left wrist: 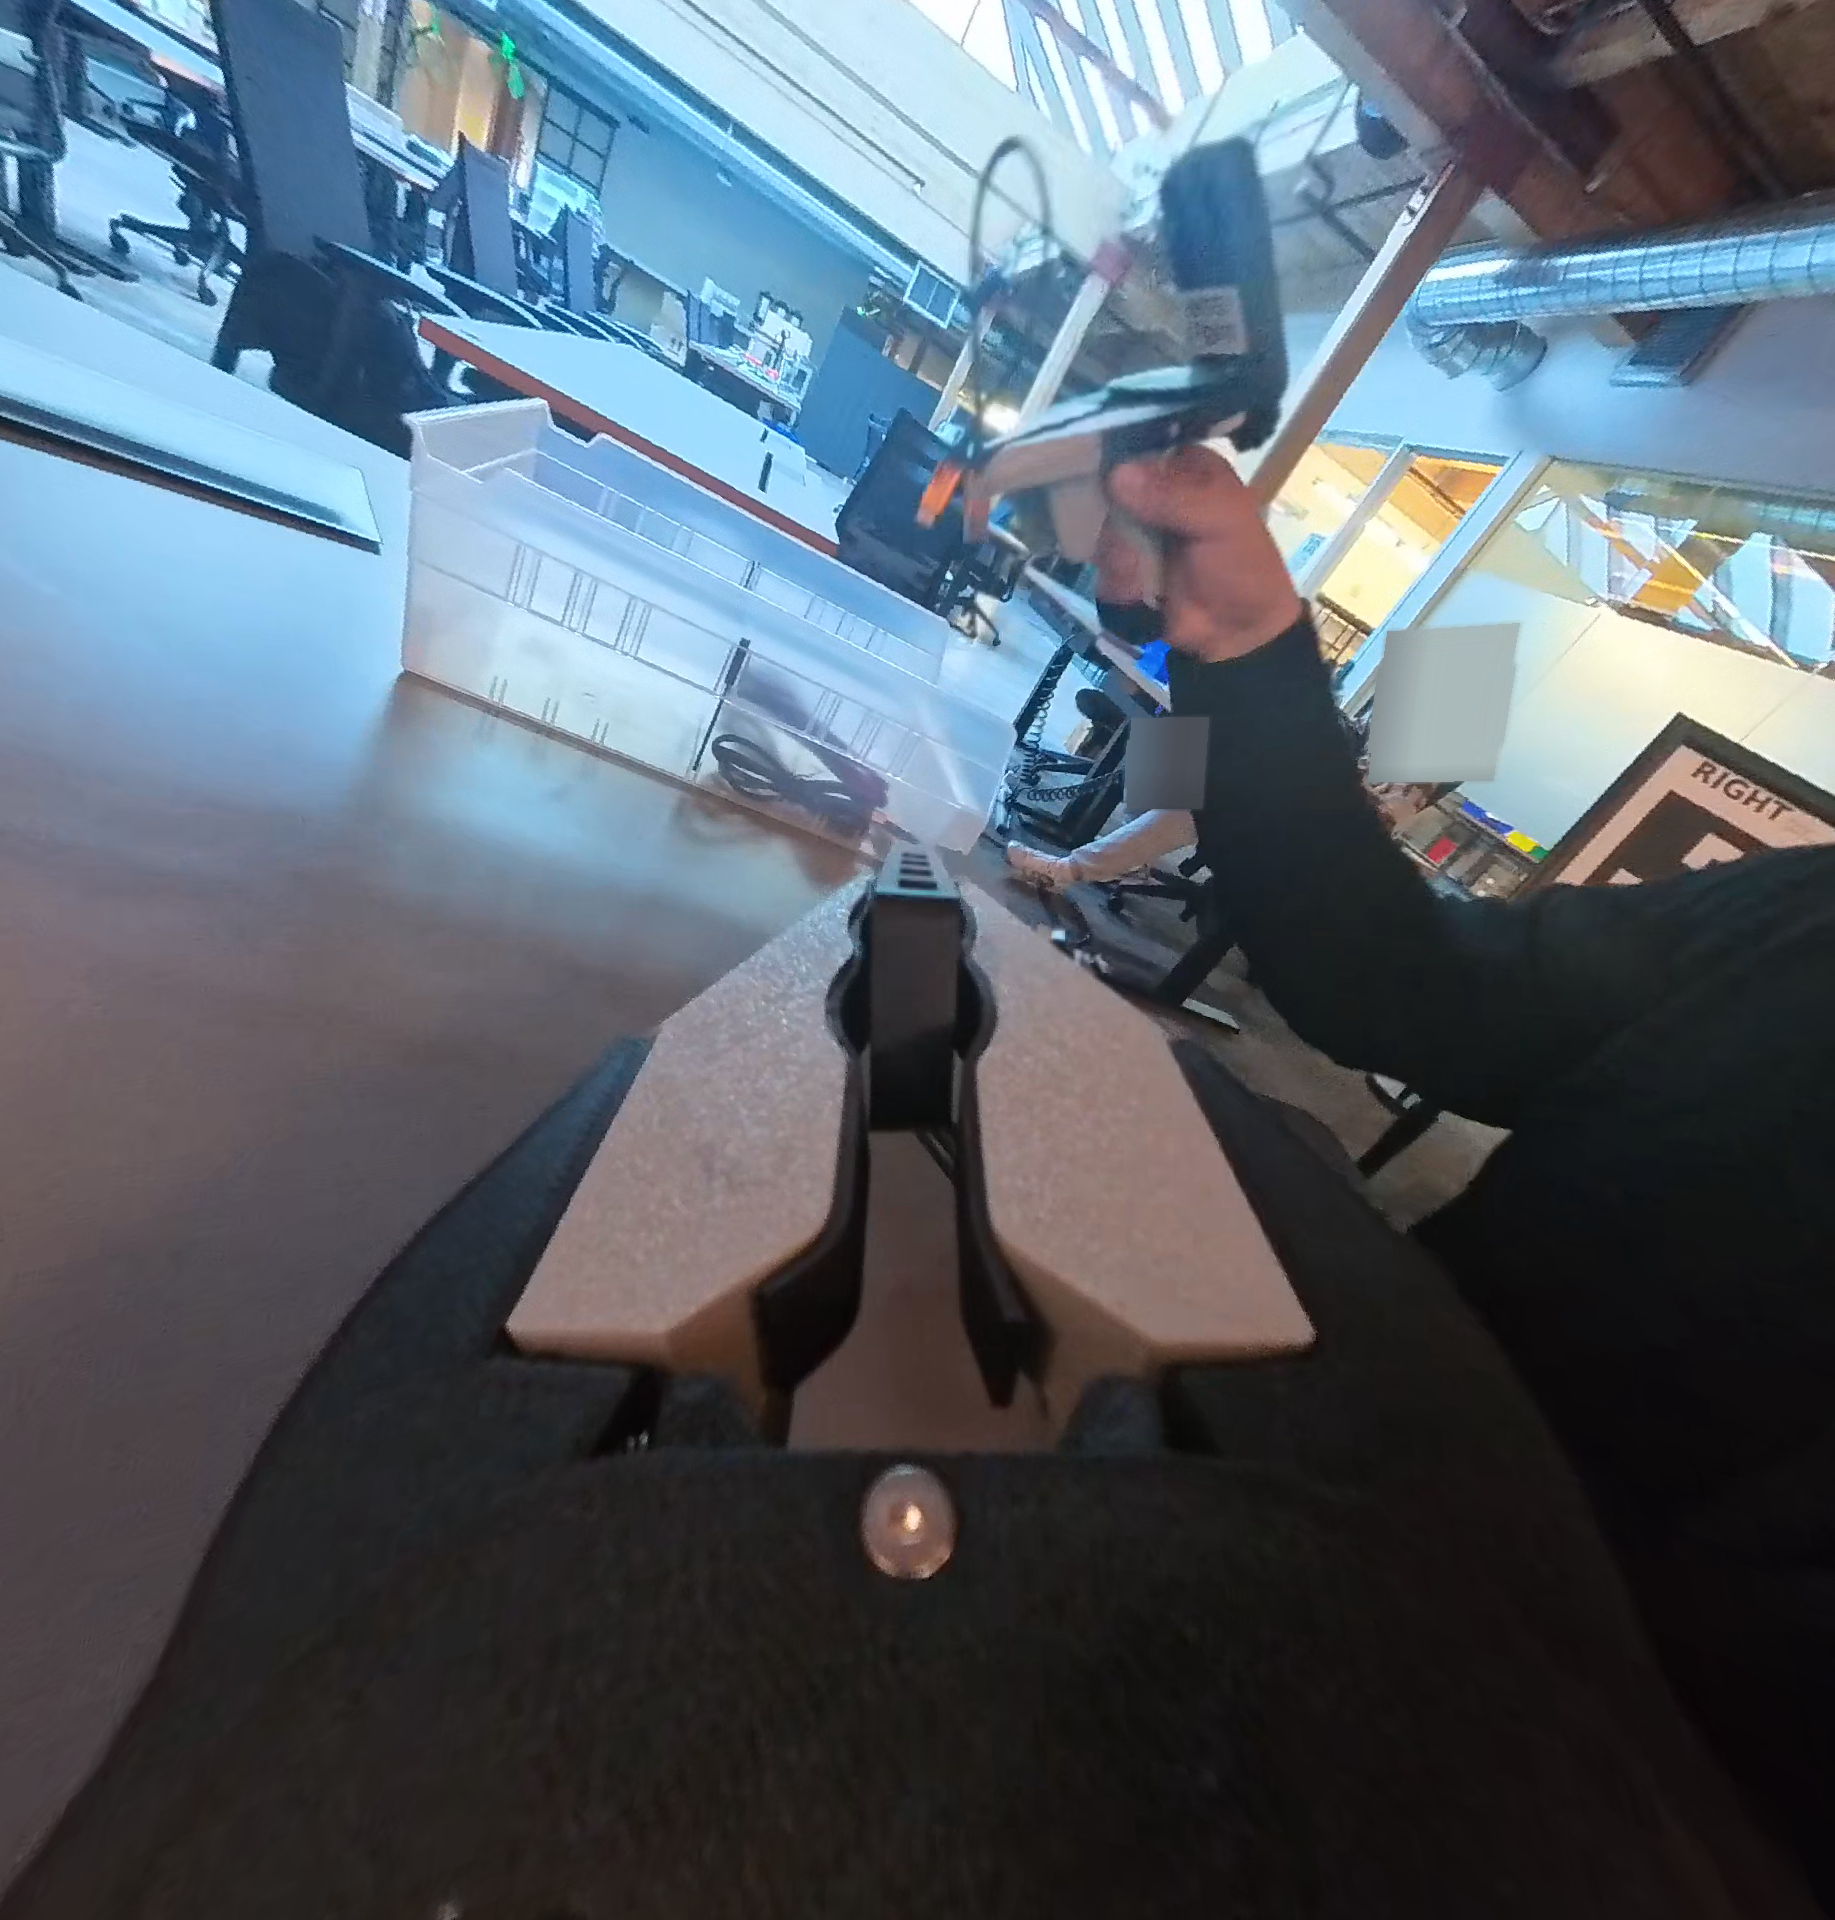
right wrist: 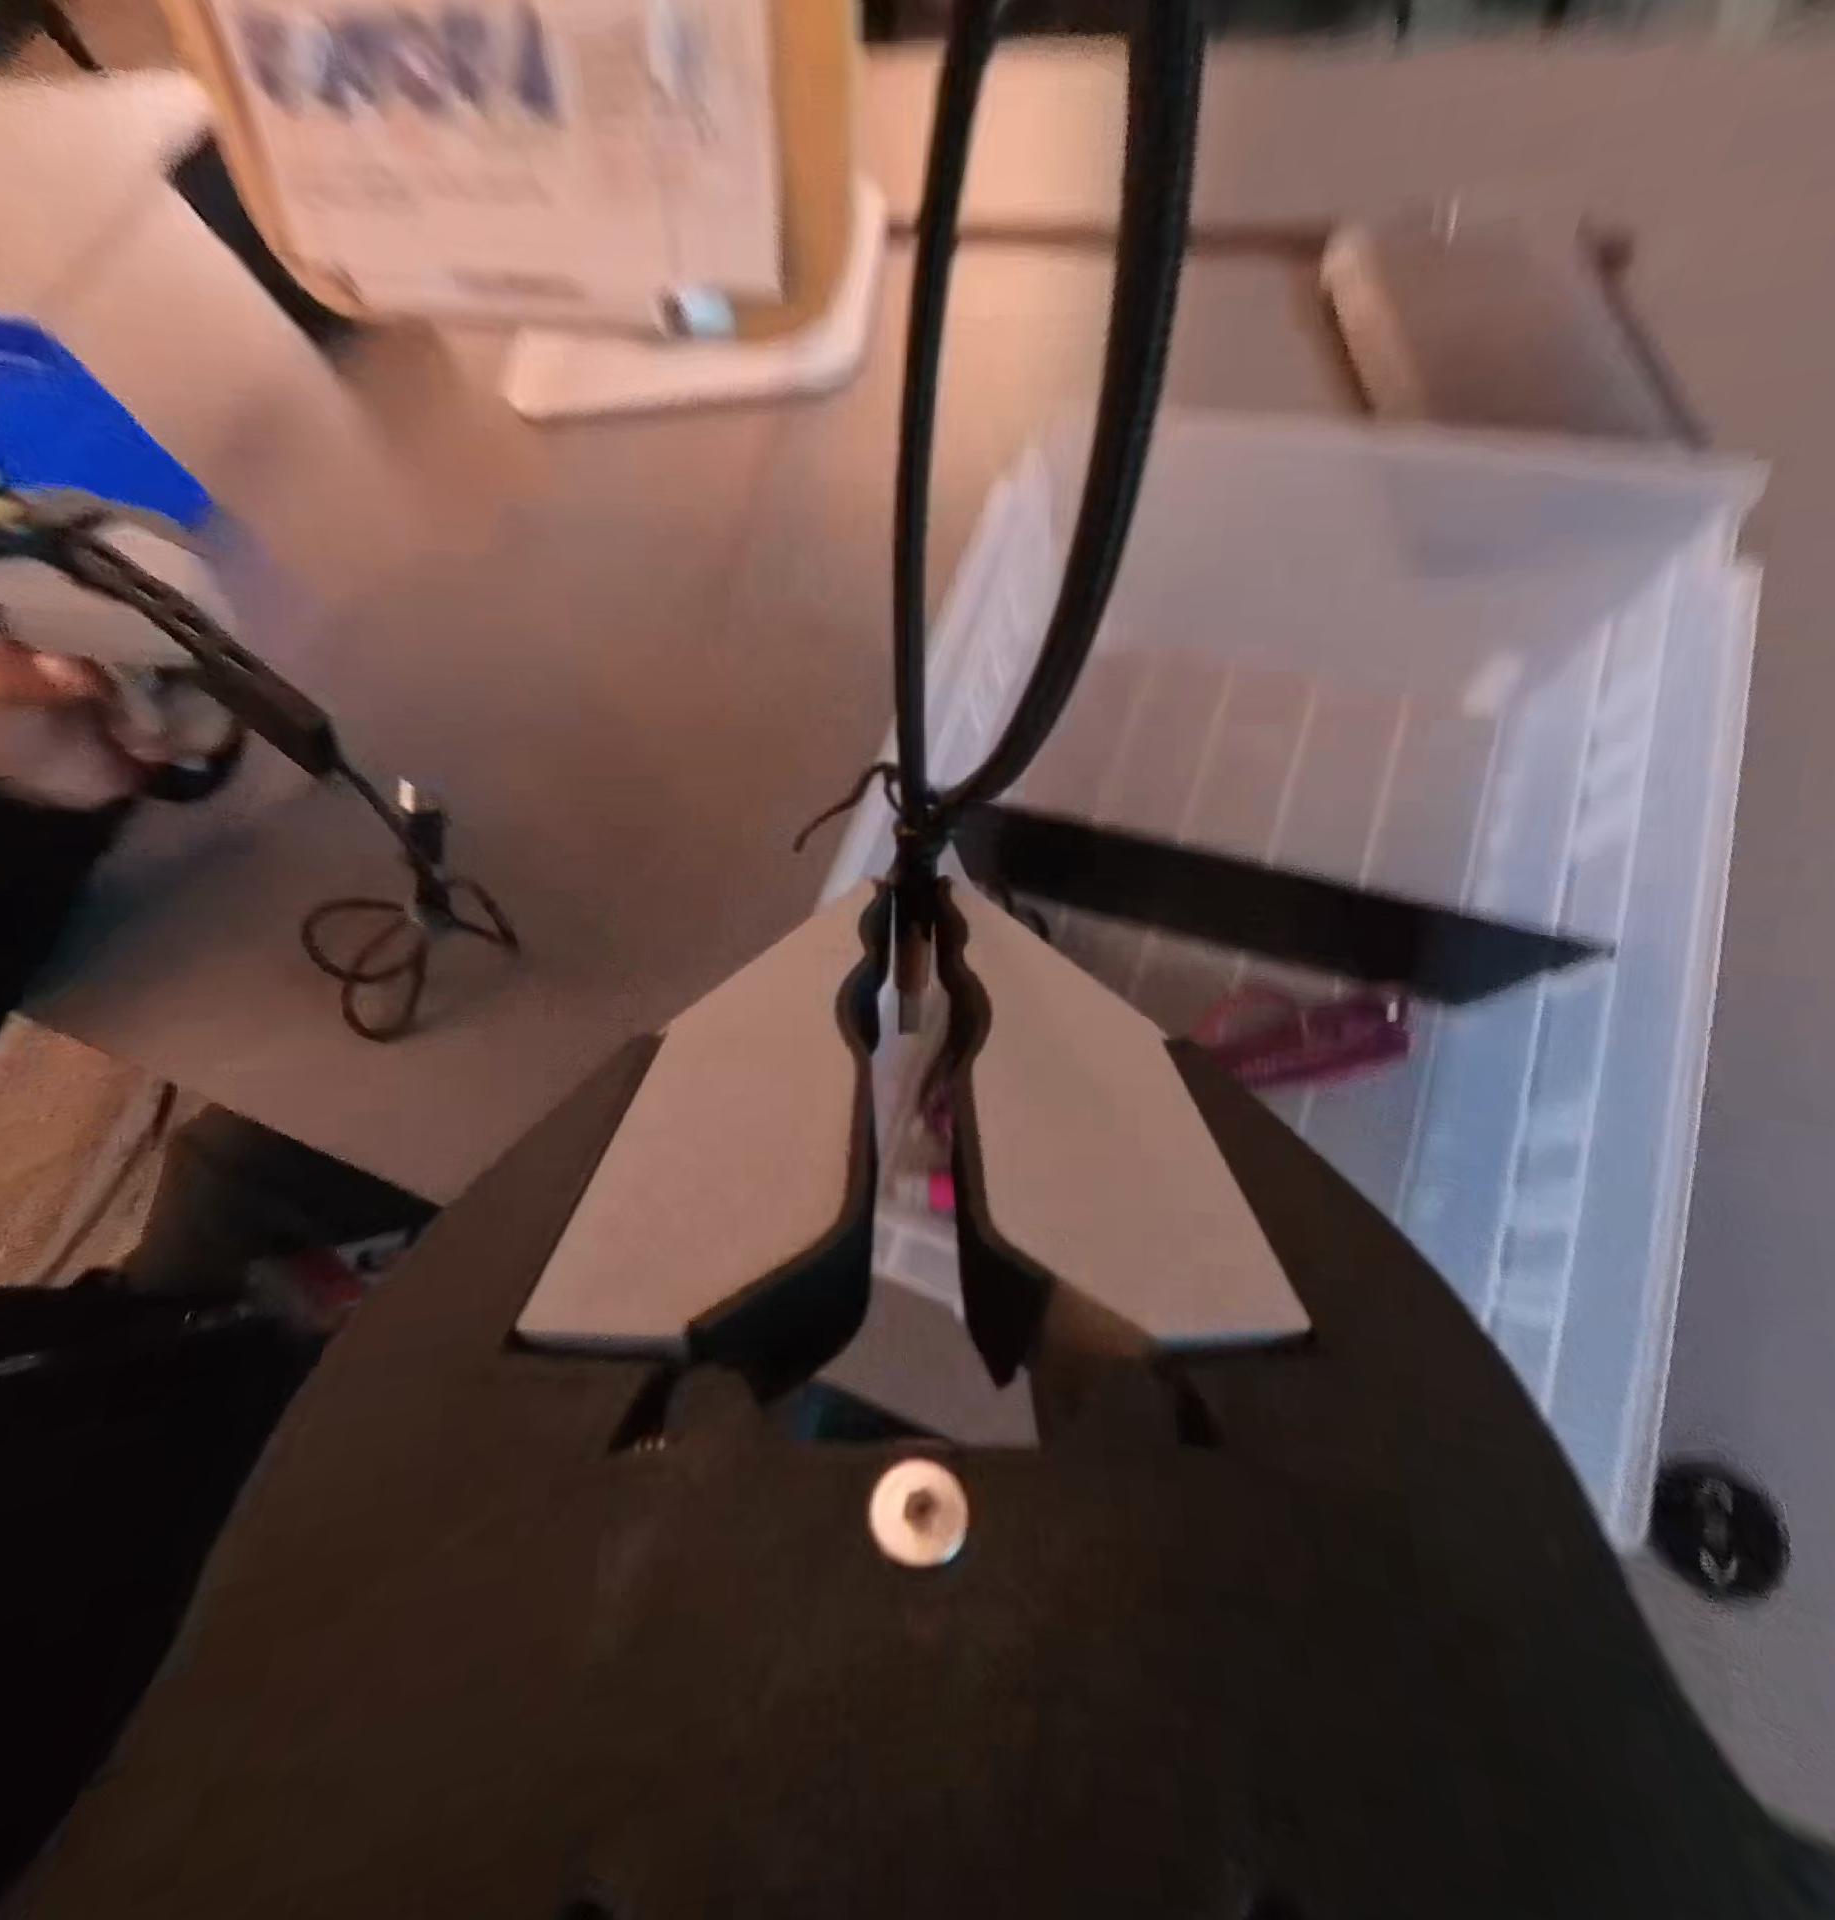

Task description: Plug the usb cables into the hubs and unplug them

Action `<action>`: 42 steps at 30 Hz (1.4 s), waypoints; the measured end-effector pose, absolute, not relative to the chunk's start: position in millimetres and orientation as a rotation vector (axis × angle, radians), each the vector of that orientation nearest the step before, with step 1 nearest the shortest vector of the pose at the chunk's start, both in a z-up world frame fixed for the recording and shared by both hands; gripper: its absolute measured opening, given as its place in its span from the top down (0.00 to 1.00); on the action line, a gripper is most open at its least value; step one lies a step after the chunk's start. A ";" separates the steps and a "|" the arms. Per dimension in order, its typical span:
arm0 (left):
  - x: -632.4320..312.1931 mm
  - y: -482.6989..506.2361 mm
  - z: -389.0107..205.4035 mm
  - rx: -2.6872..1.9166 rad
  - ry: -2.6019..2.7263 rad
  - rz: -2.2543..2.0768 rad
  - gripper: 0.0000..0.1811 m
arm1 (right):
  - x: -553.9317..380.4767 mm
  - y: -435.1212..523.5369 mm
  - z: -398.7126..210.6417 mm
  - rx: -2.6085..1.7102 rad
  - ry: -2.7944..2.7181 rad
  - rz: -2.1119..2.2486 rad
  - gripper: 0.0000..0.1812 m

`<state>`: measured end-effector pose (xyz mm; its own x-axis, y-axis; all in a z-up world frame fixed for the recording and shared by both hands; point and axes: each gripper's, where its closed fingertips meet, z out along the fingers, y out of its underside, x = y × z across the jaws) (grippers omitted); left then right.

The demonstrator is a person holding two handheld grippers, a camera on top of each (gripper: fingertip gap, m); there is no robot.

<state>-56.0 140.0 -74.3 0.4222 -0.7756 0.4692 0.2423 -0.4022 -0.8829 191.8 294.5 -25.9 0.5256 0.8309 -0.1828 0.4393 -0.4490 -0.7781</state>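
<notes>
A black USB hub is clamped between the left tongs, its row of ports facing away from the camera and held just above the dark tabletop. A USB cable is gripped by the right tongs, clenched on its metal plug, while the bundled loop of cord, tied near the plug, extends away from the tips. In the left wrist view the right tongs are seen raised high above the tabletop, well apart from the hub, carried by a hand in a dark sleeve.

Beyond the hub, a clear plastic organiser bin stands on the tabletop with a coiled dark cable in its near compartment. In the right wrist view the same bin lies below the tongs, with a pink item and a black divider inside.

The step in hand is judged to be bringing plug and hub together, no insertion being made yet. The next move calls for the plug to be lowered, turned toward the ports and aligned squarely with one slot while the hub is kept steady.
</notes>
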 end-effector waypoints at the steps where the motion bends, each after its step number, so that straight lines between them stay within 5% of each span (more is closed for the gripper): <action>1: -54.8 140.1 -75.6 -1.626 0.484 -1.198 0.95 | 198.1 296.9 -40.4 -2.157 -1.019 0.722 0.92; 2: -54.0 140.2 -76.8 -1.632 0.487 -1.196 0.95 | 203.8 298.5 -54.4 -2.227 -1.009 0.702 0.83; 8: -55.1 141.6 -78.9 -1.627 0.468 -1.224 0.95 | 235.4 308.6 -73.2 -2.305 -0.927 0.447 0.84; 16: -43.3 131.3 -71.6 -1.576 0.557 -1.257 0.95 | 110.5 207.5 -27.5 -1.897 -1.345 1.021 0.75; 24: -31.8 121.2 -66.7 -1.531 0.627 -1.290 0.95 | -7.0 129.7 -90.5 -1.775 -1.709 1.119 0.69; 27: -27.2 119.2 -68.1 -1.533 0.651 -1.288 0.95 | -20.6 111.8 -109.8 -1.790 -1.841 1.159 0.94; 34: -51.9 133.2 -57.3 -1.525 0.511 -1.219 0.94 | -7.9 143.2 -68.3 -1.708 -1.709 1.079 0.96; 42: -66.3 138.1 -54.3 -1.515 0.448 -1.196 0.98 | 60.9 262.1 63.4 -1.485 -1.226 0.628 0.96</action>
